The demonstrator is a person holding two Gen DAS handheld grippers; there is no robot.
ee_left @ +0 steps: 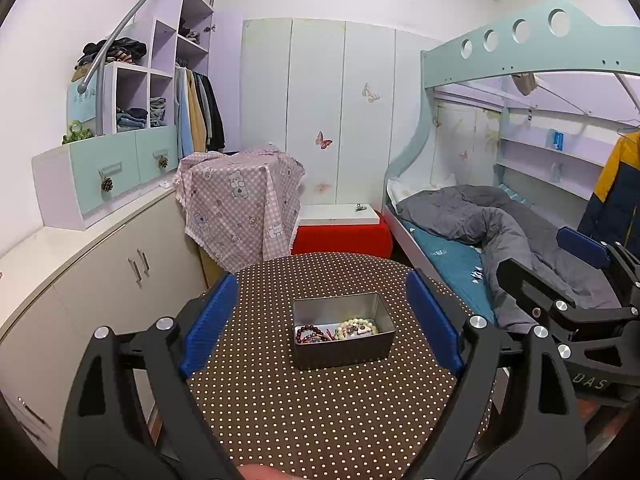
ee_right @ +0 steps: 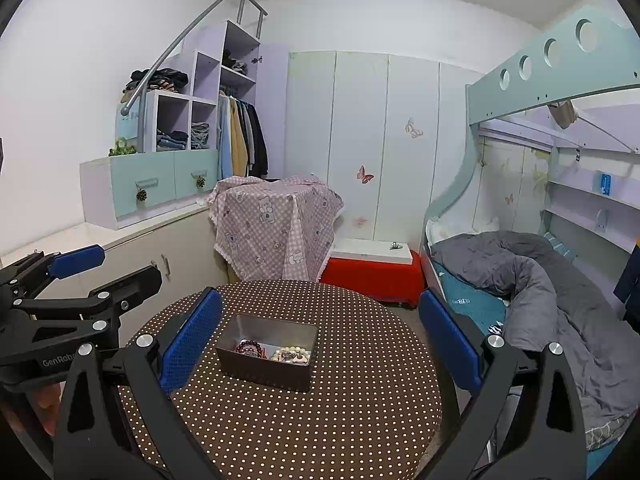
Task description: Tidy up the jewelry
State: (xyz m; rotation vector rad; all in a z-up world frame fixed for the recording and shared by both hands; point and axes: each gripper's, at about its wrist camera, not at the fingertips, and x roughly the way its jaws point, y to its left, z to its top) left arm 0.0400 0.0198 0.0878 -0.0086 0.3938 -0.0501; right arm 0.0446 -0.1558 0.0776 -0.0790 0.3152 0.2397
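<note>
Both blue-padded grippers, left [ee_left: 320, 320] and right [ee_right: 320, 344], hang spread and empty above the rectangular metal tin [ee_left: 343, 330] of beaded bracelets [ee_left: 357, 327] on the brown polka-dot round table [ee_left: 320, 400].

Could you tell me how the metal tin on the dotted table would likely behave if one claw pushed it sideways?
The metal tin looks thin-walled and holds only a few bead bracelets, so it is probably light. Low and wide, it seems unlikely to tip. On the polka-dot tablecloth it may slide, or drag the cloth along.
</note>
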